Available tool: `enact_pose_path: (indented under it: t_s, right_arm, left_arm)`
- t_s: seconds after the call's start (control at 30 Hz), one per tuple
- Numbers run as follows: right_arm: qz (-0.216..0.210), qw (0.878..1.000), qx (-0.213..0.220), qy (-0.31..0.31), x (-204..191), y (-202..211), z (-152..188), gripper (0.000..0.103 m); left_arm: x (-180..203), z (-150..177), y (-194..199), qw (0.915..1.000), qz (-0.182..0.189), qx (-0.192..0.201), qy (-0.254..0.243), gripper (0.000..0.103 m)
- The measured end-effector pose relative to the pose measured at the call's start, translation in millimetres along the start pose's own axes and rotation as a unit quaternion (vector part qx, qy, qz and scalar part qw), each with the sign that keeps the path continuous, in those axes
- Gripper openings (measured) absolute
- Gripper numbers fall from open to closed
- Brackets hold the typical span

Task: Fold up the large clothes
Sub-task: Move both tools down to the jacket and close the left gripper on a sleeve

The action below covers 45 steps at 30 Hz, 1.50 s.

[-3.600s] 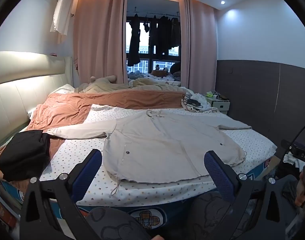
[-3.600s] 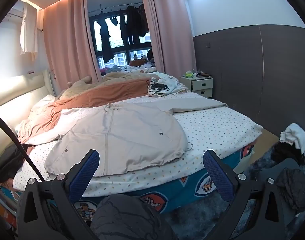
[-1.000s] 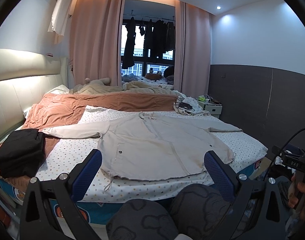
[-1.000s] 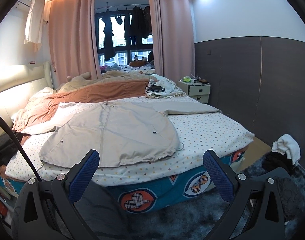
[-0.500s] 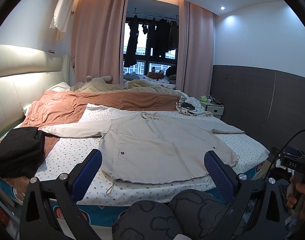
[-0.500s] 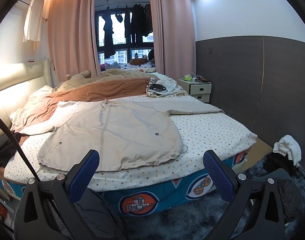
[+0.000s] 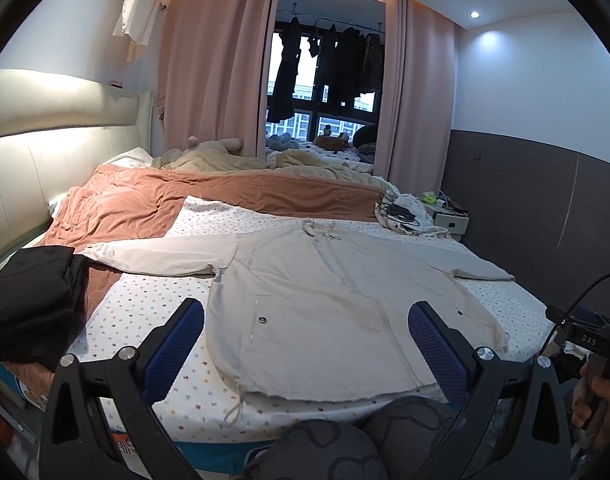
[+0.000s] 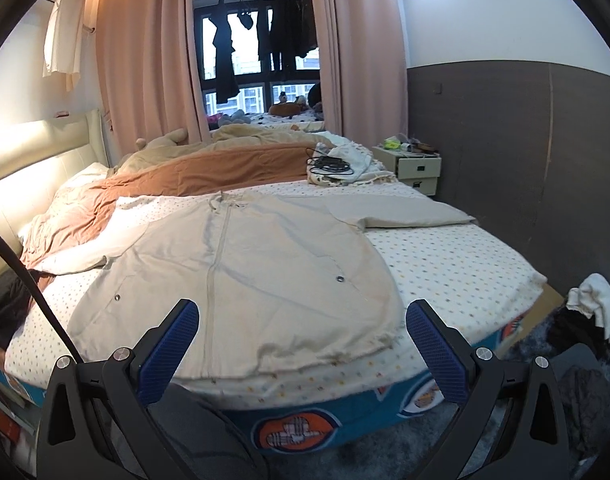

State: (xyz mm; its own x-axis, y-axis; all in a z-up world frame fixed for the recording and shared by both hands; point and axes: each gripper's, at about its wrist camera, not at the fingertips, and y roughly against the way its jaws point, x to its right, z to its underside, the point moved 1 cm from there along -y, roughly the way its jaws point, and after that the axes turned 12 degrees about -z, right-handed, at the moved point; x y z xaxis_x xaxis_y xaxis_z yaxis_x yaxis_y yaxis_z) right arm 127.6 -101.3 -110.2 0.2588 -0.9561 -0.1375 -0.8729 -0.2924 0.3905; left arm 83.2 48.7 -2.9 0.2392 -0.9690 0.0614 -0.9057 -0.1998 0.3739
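Beige jacket (image 7: 329, 300) spread flat on the bed (image 8: 465, 264), hem along the near edge.
Left gripper (image 7: 305, 336) and right gripper (image 8: 303, 332) spread wide, empty, short of the hem; dotted sheet bare on both sides.

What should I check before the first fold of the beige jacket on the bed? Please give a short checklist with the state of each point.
1. Large beige cotton jacket lies flat, front up: ok.
2. Both sleeves spread out sideways, left sleeve, right sleeve: ok.
3. Left tongs open and empty: ok.
4. Right tongs open and empty: ok.
5. Folded black garment apart from the left sleeve cuff: cannot tell.
6. Hem drawstring loose on the dotted white bedsheet: not ok, tuck it in.
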Motion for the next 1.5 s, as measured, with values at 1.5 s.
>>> enact_pose_path:
  t_s: [1.5]
  right_arm:
    - [-0.237,0.960,-0.128,-0.078,-19.9,-369.4,-146.9,0.103]
  left_arm:
    - [-177.6,-79.8,-302.4,0.9704,-0.171,-0.155,0.071,0.103]
